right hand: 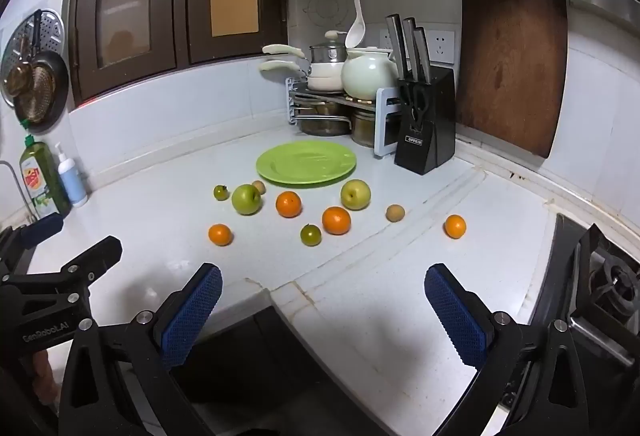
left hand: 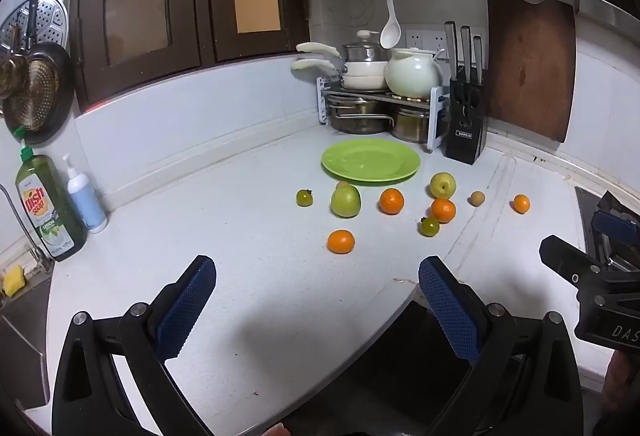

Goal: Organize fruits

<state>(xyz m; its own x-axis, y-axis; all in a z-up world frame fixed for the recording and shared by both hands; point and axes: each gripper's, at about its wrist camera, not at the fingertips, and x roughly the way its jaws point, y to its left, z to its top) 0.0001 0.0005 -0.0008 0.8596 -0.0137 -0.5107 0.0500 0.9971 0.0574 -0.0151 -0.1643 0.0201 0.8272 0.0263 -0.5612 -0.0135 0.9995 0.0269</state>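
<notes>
A green plate (left hand: pixel 370 160) (right hand: pixel 306 162) lies bare on the white counter. In front of it lie loose fruits: two green apples (left hand: pixel 345 201) (left hand: pixel 443 185), several oranges (left hand: pixel 341 241) (left hand: pixel 391 201) (left hand: pixel 521 203), two small green tomatoes (left hand: pixel 304 197) (left hand: pixel 429 226) and a small brown fruit (left hand: pixel 477 198). My left gripper (left hand: pixel 316 276) is open and empty, above the counter's near edge, well short of the fruits. My right gripper (right hand: pixel 322 284) is open and empty too, to the right of the left one.
A pot rack (left hand: pixel 380 104), a black knife block (left hand: pixel 464 116) and a wooden cutting board (left hand: pixel 530 64) stand at the back corner. Dish soap (left hand: pixel 48 208) and a pump bottle (left hand: pixel 86 196) stand at the left by the sink. A stove (right hand: pixel 600 276) is at the right.
</notes>
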